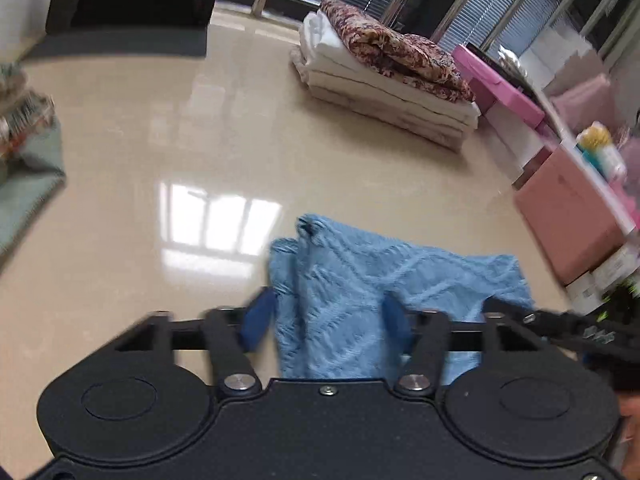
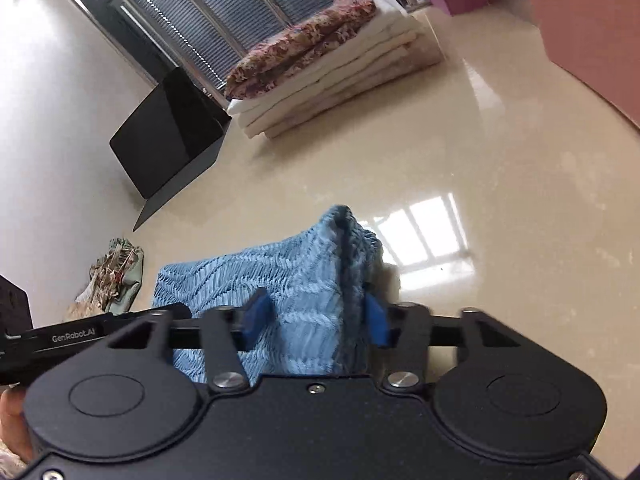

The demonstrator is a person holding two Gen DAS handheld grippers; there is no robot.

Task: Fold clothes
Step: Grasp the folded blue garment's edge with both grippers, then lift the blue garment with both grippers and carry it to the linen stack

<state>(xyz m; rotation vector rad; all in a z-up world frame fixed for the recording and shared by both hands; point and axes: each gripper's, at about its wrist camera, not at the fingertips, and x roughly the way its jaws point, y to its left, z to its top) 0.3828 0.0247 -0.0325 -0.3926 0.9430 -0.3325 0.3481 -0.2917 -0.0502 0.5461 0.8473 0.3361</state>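
Partly hidden behind each black tool body, a light blue knitted garment (image 1: 352, 296) lies on a glossy cream tabletop (image 1: 180, 152), and its near edge is cut off from sight in both views. Its overall shape and type cannot be made out, since only a bunched, folded portion shows.

Seen from the left wrist, the left tongs (image 1: 326, 318) stand wide apart, blue pads on either side of a raised ridge of the cloth. The garment sits between the pads and spreads out to the tongs' right; whether the pads touch the cloth is hard to tell.

Seen from the right wrist, the right tongs (image 2: 316, 318) are likewise spread wide, with the garment's upright fold (image 2: 352, 248) rising just ahead of and between the pads, and the rest of the cloth stretching to the tongs' left. Neither pair is pinching the fabric closed.

Far ahead of both tongs rests a stack of folded white bedding topped by a dark red floral quilt (image 1: 392, 52). Pink boxes (image 1: 568, 208) to the left tongs' far right are blurred.
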